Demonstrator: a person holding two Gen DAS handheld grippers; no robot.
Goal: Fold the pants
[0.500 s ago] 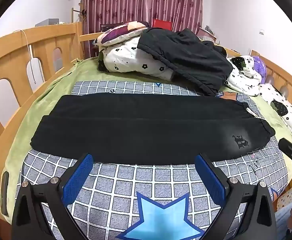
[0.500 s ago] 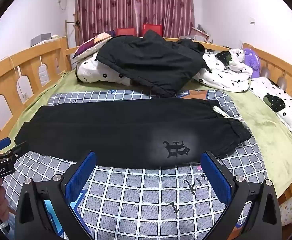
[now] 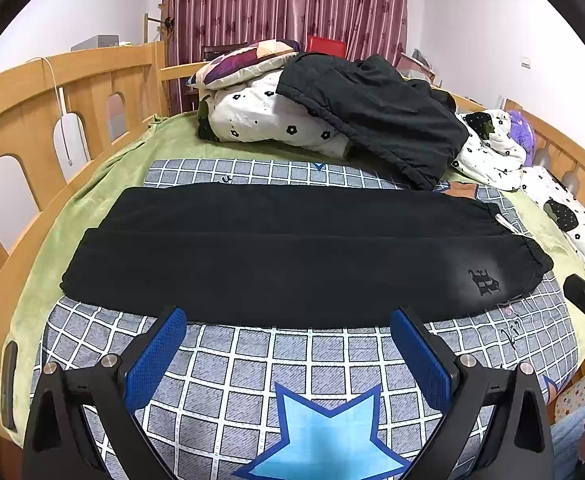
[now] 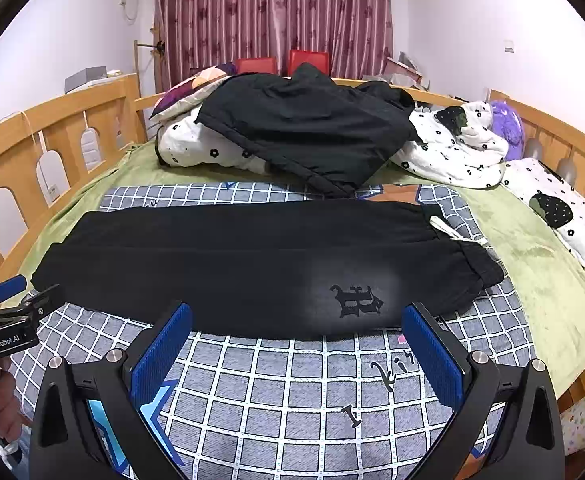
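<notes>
Pants, legs already doubled, lie with long axis across mid-frame on the checked blanket, waistband at right, cuffs at left. Left gripper and right gripper hover just short of the near edge, jaws spread wide and empty.

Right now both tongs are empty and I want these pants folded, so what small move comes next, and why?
Probably lower both tongs to the near edge of the black pants. The pants lie flat, already folded lengthwise, on the checked blanket, while the left tongs and right tongs hover open, short of the cloth, gripping nothing.
</notes>
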